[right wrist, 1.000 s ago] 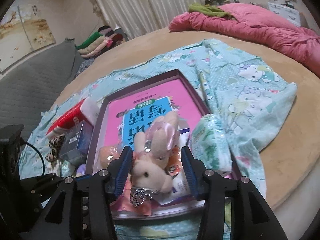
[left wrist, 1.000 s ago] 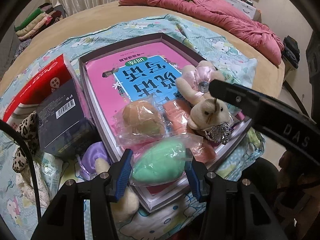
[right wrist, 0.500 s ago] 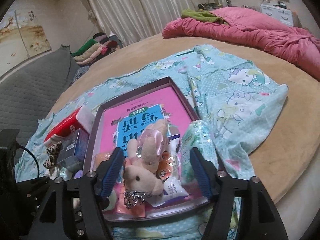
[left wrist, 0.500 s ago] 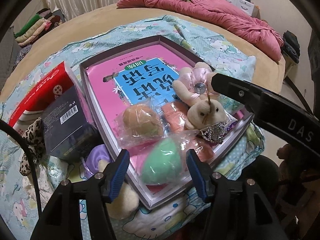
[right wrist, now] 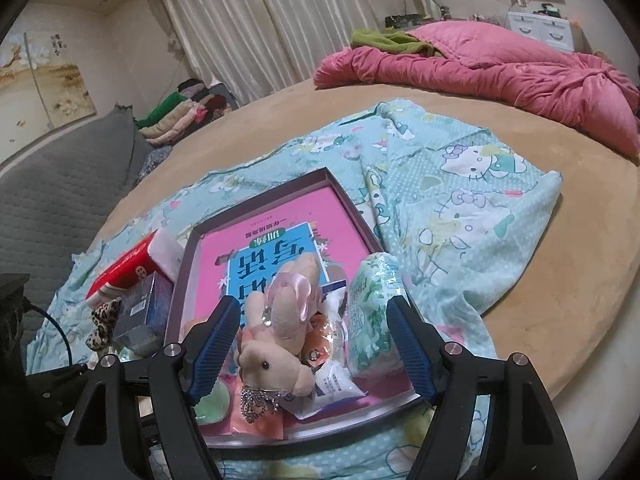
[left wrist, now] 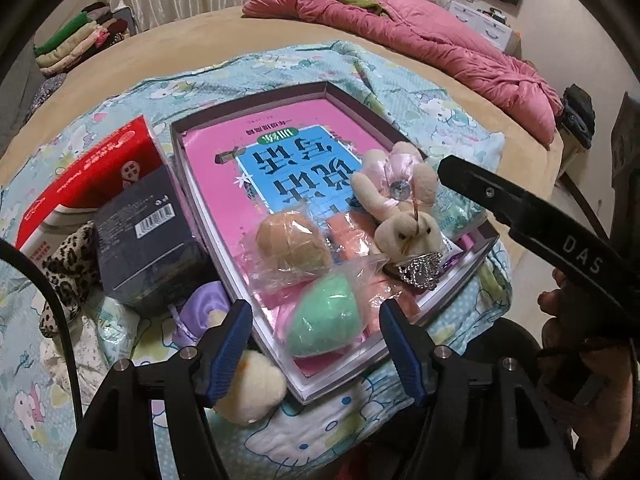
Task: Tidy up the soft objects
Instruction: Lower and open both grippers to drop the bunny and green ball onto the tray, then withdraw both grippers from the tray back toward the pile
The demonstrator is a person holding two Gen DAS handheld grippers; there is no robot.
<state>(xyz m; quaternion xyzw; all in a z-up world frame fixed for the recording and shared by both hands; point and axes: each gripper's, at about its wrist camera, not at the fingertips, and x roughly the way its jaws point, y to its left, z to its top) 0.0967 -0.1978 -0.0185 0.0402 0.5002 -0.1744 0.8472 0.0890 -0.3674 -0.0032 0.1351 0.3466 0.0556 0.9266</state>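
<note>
A shallow purple-rimmed box [left wrist: 256, 98] holds a pink book and soft items. A green sponge egg in clear plastic [left wrist: 322, 326], a tan one [left wrist: 294, 242] and a plush bunny with a pink bow [left wrist: 404, 216] lie at the box's near end. My left gripper [left wrist: 316, 344] is open and empty, just short of the green egg. My right gripper [right wrist: 314, 344] is open and empty, its jaws either side of the bunny [right wrist: 280, 344] without touching it. A green tissue pack [right wrist: 370, 316] lies by the right finger.
A red box [left wrist: 92, 172], a dark box [left wrist: 148, 236], a leopard-print plush [left wrist: 66, 268], a purple pouch [left wrist: 204, 308] and a cream plush [left wrist: 252, 386] lie left of the tray on a Hello Kitty sheet [right wrist: 472, 184]. A pink quilt [right wrist: 500, 76] lies far back.
Both grippers have opened wider and drawn back. The left one has let go of the green egg; the right one has let go of the bunny, which lies in the box.
</note>
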